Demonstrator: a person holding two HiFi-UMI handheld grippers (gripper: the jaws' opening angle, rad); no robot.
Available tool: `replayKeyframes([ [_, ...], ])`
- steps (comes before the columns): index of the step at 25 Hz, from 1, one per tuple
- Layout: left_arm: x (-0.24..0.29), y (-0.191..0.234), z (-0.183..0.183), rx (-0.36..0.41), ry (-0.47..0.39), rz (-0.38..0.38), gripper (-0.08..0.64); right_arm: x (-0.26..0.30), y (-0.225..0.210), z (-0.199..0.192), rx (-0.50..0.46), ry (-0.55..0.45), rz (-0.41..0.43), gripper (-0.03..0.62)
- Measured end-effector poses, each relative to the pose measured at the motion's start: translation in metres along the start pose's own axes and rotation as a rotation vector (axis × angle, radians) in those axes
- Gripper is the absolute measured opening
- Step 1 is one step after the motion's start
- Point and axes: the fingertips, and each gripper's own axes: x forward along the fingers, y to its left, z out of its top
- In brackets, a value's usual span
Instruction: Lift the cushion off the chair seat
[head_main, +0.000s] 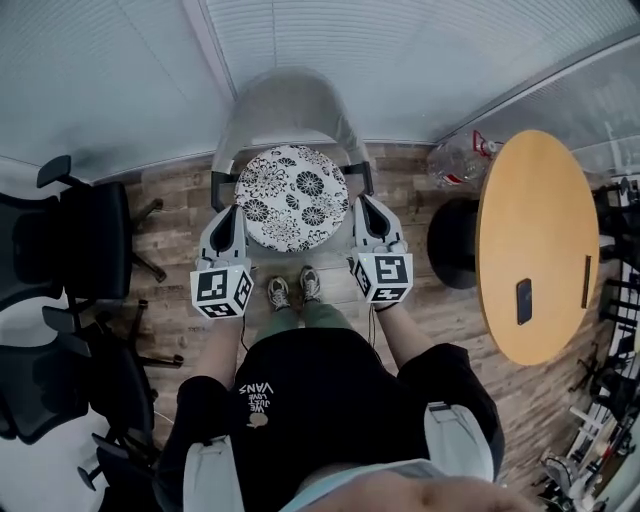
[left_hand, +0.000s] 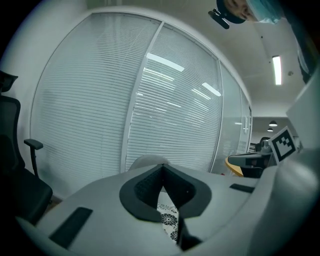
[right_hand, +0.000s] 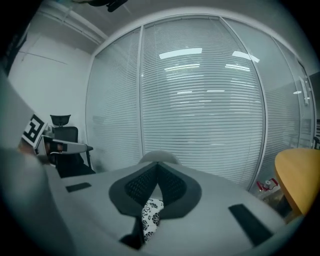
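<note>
A round cushion (head_main: 292, 196) with a black-and-white flower print hangs over the grey chair (head_main: 290, 105), held by its two side edges. My left gripper (head_main: 233, 213) is shut on the cushion's left edge. My right gripper (head_main: 361, 204) is shut on its right edge. In the left gripper view the dark pads (left_hand: 150, 187) meet at the left gripper (left_hand: 162, 172), and a strip of the cushion (left_hand: 169, 221) is pinched below them. The right gripper view shows the right gripper (right_hand: 157, 169) the same way, closed over a fold of the cushion (right_hand: 149, 216). Cushion fabric hides most of the chair seat.
A round wooden table (head_main: 535, 250) with a dark phone (head_main: 523, 300) stands at the right, and a black round stool (head_main: 455, 242) stands beside it. Black office chairs (head_main: 80, 245) crowd the left. A glass wall with blinds (head_main: 400, 60) runs behind the chair. The person's feet (head_main: 293, 288) are in front of it.
</note>
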Motion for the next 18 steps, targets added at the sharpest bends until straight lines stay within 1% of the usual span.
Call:
replayKeyframes([
  [6, -0.012, -0.010, 0.019, 0.012, -0.026, -0.017, 0.011, -0.015, 0.007, 0.021, -0.004, -0.036, 0.016, 0.018],
  [9, -0.017, -0.014, 0.027, 0.029, -0.037, -0.028, 0.011, -0.020, 0.007, 0.032, -0.025, -0.055, 0.016, 0.018],
  [18, -0.029, -0.020, 0.041, 0.040, -0.078, -0.040, 0.011, -0.031, 0.011, 0.051, -0.042, -0.101, 0.009, 0.018],
])
